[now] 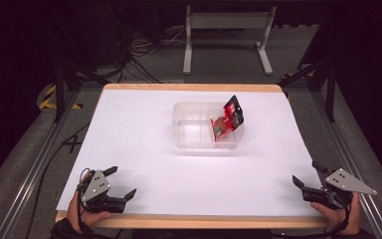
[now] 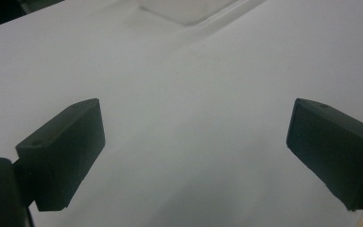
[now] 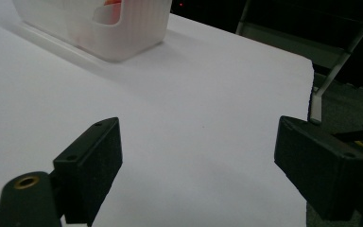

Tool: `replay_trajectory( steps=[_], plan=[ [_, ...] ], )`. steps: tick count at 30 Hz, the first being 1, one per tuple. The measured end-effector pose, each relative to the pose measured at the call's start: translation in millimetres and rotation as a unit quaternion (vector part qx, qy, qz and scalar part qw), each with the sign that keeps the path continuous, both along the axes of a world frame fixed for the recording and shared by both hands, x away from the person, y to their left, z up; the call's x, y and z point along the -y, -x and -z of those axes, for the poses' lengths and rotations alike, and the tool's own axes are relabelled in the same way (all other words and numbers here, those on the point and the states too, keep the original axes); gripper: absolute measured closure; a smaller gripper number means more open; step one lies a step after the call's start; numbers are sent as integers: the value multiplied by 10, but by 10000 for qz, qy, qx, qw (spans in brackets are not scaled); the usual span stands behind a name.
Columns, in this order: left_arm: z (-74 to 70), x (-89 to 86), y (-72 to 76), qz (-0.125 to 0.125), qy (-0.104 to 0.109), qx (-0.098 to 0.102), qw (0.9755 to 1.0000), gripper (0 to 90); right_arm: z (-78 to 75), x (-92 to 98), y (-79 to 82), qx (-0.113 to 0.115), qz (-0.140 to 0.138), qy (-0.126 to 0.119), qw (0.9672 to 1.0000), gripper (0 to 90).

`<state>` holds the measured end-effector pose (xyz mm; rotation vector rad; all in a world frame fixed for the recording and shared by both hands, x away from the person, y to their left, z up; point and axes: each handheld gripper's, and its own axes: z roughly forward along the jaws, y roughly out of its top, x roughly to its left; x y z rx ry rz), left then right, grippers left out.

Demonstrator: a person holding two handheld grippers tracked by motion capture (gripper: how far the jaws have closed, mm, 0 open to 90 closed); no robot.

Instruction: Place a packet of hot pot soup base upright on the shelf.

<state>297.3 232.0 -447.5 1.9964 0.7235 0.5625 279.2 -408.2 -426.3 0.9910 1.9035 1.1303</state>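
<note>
White table [image 1: 129, 149], grey metal stand [image 1: 226, 22] beyond it, probably cables [image 1: 142, 50] alongside

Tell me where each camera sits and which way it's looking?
High view: sits above the person's side, looking forward and down on the white table; shows both hands, the left claw and the right claw.
Left gripper view: rides on the left claw, looking along its open jaws across the table toward the clear tray.
Right gripper view: rides on the right claw, jaws open, facing the tray.
All three share the tray, which holds red packets.
</note>
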Motion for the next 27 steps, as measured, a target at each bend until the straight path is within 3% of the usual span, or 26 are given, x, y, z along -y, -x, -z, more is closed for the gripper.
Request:
replay_trajectory(
  steps=[27],
  plan=[
    [13,11,-20,-36,-86,-7,10000,59,56,-123,-53,-155,-48,24,9999,137]
  ],
)
